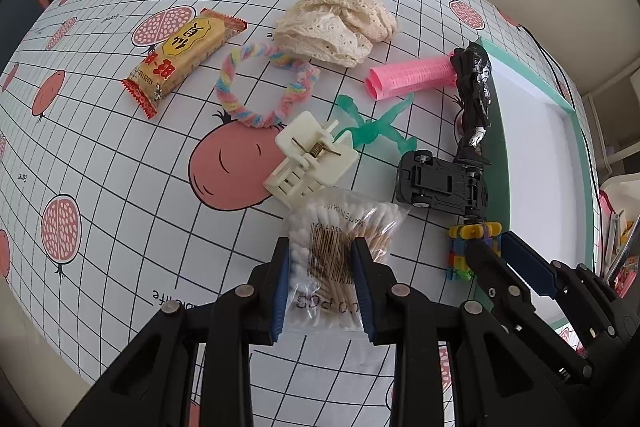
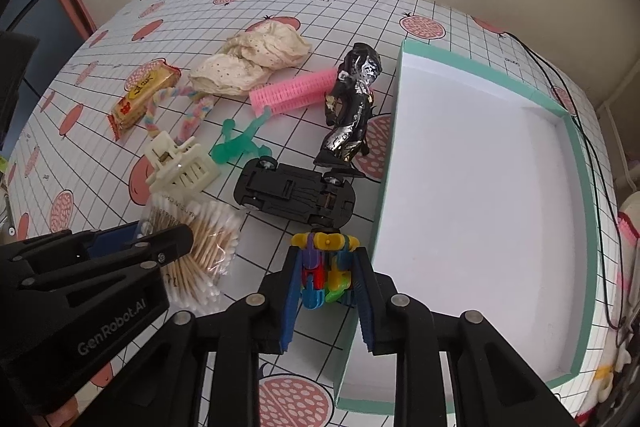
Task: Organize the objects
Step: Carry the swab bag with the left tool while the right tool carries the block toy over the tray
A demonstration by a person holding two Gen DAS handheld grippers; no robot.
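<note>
Closing both claws at once, I am pinching the cotton swab bag (image 1: 340, 247) in the left gripper (image 1: 322, 279) and the block toy (image 2: 326, 267), just beside the empty tray (image 2: 576, 147), in the right gripper (image 2: 327, 283), squeezing gently so neither slips.

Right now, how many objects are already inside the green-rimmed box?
0. The box shows only its bare white floor; all items, including the cotton swab bag and toy car, lie outside it on the tablecloth.
</note>
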